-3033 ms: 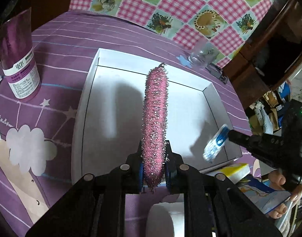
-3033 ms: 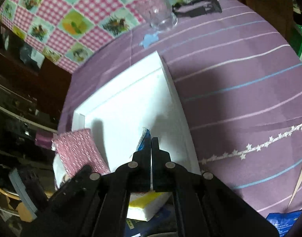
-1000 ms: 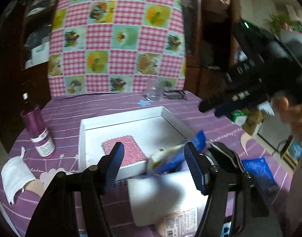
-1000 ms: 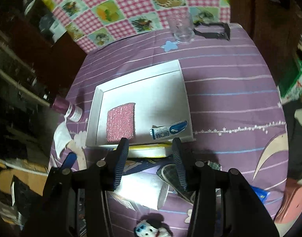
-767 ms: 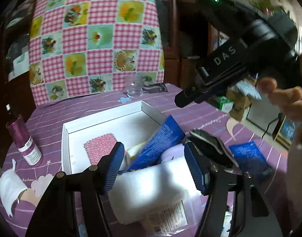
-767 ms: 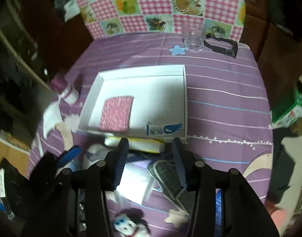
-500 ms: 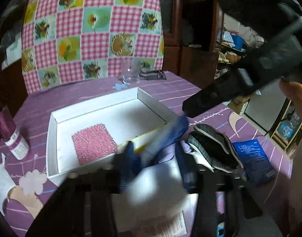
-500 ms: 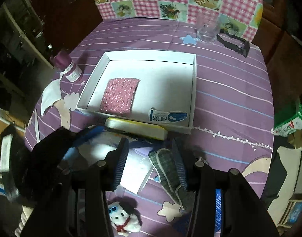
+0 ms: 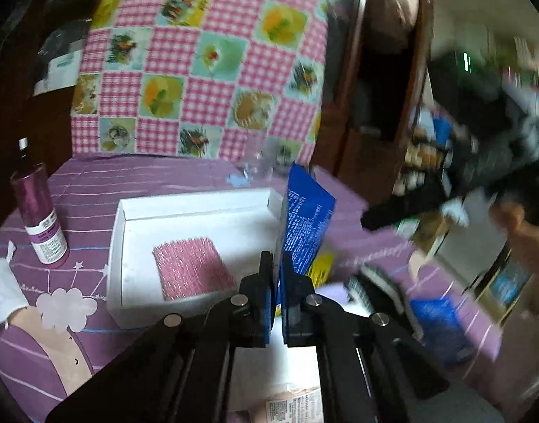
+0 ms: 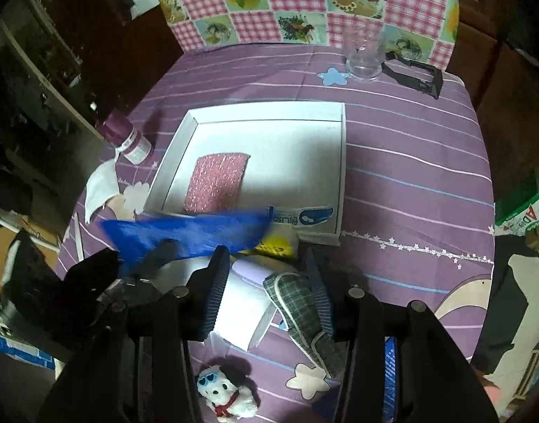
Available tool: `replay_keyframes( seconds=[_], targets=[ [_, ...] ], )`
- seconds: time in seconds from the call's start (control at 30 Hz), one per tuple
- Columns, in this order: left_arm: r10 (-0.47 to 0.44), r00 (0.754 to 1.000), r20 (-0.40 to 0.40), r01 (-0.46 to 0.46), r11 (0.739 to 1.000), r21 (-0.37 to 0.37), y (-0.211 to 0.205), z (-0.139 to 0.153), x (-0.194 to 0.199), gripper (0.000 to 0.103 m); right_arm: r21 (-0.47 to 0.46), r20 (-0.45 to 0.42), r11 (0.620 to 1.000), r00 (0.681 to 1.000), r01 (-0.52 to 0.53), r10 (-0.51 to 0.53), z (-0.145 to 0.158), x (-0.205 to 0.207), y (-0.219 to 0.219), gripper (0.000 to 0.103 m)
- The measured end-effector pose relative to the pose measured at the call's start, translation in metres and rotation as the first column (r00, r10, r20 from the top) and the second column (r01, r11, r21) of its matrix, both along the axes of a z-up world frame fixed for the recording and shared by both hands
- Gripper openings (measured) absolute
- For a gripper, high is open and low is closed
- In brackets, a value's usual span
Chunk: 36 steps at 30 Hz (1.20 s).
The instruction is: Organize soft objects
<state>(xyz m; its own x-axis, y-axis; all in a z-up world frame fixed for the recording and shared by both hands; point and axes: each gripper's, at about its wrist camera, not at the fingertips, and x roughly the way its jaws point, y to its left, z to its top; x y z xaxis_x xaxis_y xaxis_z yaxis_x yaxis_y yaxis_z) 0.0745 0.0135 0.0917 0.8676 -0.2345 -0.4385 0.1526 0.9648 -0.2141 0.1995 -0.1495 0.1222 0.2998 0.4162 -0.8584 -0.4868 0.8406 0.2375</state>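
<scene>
I am holding a blue packet [image 9: 306, 218] clamped upright in my left gripper [image 9: 277, 278], whose jaws have just been closing on it, just in front of the white tray [image 9: 199, 208] where the pink sponge cloth [image 9: 193, 268] is lying. My right gripper [image 10: 266, 283] is hovering with jaws parted and empty above the plaid cloth [image 10: 297, 303] and white roll [image 10: 243, 308].

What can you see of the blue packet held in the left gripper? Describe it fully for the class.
The blue packet is a flat, flexible pouch, glossy like plastic film, printed with small white text. It stands on edge, lifted above the table, its lower end pinched in the jaws of the left gripper, which have just closed on it. Its upper end fans out over the near rim of the white tray. From the right wrist view it is motion-blurred.
</scene>
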Motion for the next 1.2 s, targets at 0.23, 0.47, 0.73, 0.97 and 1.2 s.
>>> replay_keyframes(
  seconds=[0.23,0.47,0.73,0.97,1.2],
  targets=[
    [0.113,0.991,0.068,-0.109,0.993,-0.054,0.023,0.014,-0.011,0.0,0.004,-0.009,1.0,1.0,-0.001,0.001,-0.002,0.002,0.001,0.047],
    [0.189,0.976,0.105,-0.183,0.981,-0.063,0.035,0.02,-0.017,0.0,0.008,-0.038,1.0,0.999,-0.028,0.028,-0.012,0.007,0.009,0.047],
    [0.191,0.981,0.04,-0.188,0.979,-0.074,0.038,0.008,-0.005,0.0,-0.028,-0.056,0.999,0.998,-0.042,0.04,-0.032,0.014,0.028,0.047],
    [0.205,0.979,0.019,-0.203,0.977,-0.062,0.036,0.002,-0.001,0.0,-0.062,-0.016,0.996,0.998,-0.067,0.066,-0.045,0.022,0.035,0.047],
    [0.201,0.98,0.007,-0.2,0.979,-0.049,0.033,-0.001,0.001,0.0,0.061,-0.102,0.995,0.992,-0.074,0.08,-0.06,0.036,0.027,0.047]
  ],
)
